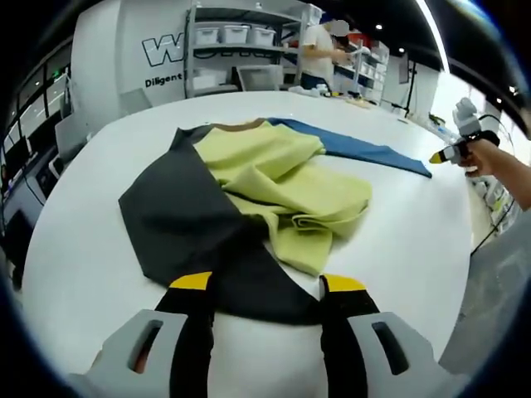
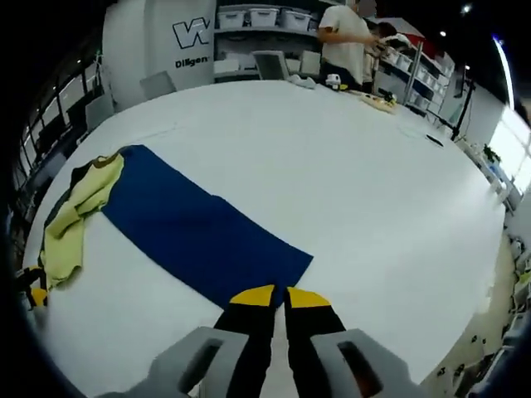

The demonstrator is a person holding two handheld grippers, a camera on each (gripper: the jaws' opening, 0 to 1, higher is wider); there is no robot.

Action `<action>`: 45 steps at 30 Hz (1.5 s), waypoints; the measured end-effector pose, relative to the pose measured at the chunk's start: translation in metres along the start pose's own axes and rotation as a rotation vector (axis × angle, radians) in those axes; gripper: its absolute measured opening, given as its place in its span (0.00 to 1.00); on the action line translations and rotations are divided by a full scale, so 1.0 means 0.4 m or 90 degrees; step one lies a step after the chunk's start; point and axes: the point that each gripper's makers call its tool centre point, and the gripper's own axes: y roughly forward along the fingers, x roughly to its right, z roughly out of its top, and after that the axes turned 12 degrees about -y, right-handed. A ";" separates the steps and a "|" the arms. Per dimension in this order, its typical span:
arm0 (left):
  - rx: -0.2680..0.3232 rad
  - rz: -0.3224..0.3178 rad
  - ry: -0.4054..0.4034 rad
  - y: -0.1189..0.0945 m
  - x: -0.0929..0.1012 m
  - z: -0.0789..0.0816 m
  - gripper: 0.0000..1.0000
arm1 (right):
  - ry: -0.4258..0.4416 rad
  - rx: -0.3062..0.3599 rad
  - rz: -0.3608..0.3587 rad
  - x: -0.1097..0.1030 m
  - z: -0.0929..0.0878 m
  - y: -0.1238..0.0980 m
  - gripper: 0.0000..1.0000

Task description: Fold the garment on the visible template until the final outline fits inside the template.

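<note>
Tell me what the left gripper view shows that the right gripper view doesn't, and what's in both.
Left gripper view: the left gripper, jaws open, at the near edge of the dark garment part, with the right gripper held off at the right. Right gripper view: the right gripper's jaws closed together at the near end of the blue template, seen as a long strip. Both: the yellow-green garment part, the white table, shelving and a person standing behind.
</note>
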 end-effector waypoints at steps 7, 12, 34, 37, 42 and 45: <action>0.001 -0.001 0.002 0.002 0.004 0.001 0.46 | -0.046 0.006 0.057 -0.062 0.016 0.077 0.07; 0.001 -0.001 -0.003 -0.001 0.000 0.001 0.45 | -0.072 -0.026 0.076 -0.098 -0.003 0.108 0.07; 0.005 0.000 -0.007 -0.003 -0.006 0.000 0.44 | -0.124 -0.050 0.001 0.031 0.057 0.227 0.00; 0.005 0.000 -0.009 -0.003 -0.007 0.000 0.43 | -0.143 -0.060 -0.012 0.056 0.068 0.245 0.00; 0.004 0.000 -0.015 -0.006 -0.010 -0.001 0.43 | -0.169 -0.060 -0.034 0.095 0.078 0.265 0.00; 0.002 0.000 -0.018 -0.008 -0.012 -0.003 0.42 | -0.173 -0.056 -0.046 0.115 0.082 0.273 0.00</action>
